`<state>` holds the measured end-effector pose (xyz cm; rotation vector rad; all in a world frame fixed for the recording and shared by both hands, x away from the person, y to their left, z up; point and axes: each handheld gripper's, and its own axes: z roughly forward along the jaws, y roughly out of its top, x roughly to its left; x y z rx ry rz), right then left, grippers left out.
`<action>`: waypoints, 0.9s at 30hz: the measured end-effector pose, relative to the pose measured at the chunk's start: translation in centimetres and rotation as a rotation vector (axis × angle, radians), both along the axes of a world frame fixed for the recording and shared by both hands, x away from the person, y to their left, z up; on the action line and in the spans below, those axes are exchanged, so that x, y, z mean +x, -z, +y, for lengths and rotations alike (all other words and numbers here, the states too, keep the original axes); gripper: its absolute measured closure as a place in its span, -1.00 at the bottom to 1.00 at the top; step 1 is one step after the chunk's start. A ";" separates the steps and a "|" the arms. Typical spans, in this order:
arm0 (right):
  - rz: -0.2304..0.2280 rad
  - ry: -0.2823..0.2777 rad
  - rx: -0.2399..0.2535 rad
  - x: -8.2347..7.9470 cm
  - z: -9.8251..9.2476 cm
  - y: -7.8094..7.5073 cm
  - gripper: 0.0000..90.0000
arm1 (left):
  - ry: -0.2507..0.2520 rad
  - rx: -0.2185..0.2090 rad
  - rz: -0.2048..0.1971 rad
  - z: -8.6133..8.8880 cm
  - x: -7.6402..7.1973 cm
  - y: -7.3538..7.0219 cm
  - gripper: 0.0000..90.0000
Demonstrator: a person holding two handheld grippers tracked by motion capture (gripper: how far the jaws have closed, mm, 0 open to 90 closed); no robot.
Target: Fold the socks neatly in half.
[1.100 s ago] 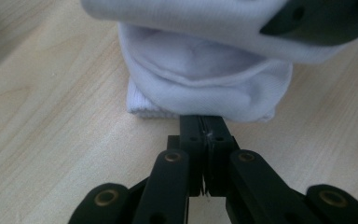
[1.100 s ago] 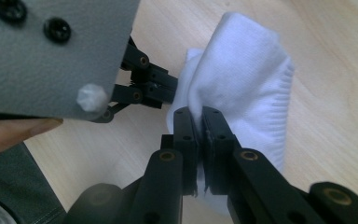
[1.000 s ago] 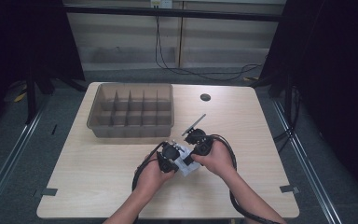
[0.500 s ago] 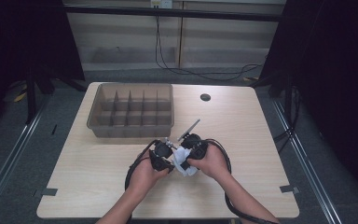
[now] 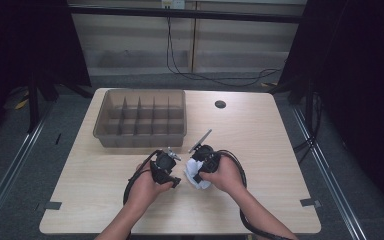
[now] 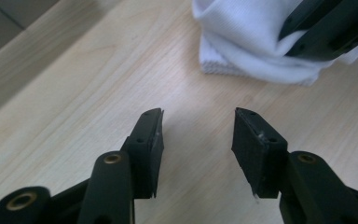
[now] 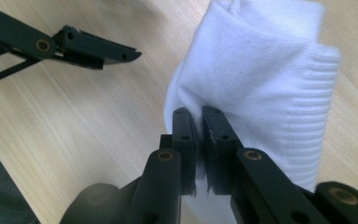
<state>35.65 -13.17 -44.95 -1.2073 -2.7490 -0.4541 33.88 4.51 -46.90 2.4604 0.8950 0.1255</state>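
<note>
A white rolled sock [image 5: 199,179] lies on the wooden table [image 5: 280,150] between the person's two hands. My right gripper [image 7: 199,116] is shut on a fold of the sock [image 7: 270,70], pads pressed together on the fabric. My left gripper [image 6: 198,126] hovers just above bare table, a short way from the sock [image 6: 242,42]. Its jaws have just been opening and stand apart with nothing between them. In the high view the left gripper [image 5: 174,174] sits just left of the sock and the right gripper [image 5: 196,172] is on it.
A brown divided bin [image 5: 100,131] stands at the back left of the table. A small black round disc [image 5: 220,104] lies near the far edge. Black cables [image 5: 240,170] loop from both grippers toward the front edge.
The left gripper has let go of the sock, opened its jaws and drawn back to the left. The right gripper has stayed shut on the sock.
</note>
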 end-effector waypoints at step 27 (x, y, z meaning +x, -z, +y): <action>-0.008 -0.001 -0.007 0.2 0.0 -2.4 0.55 | -0.012 0.005 -0.013 1.6 0.2 0.3 0.10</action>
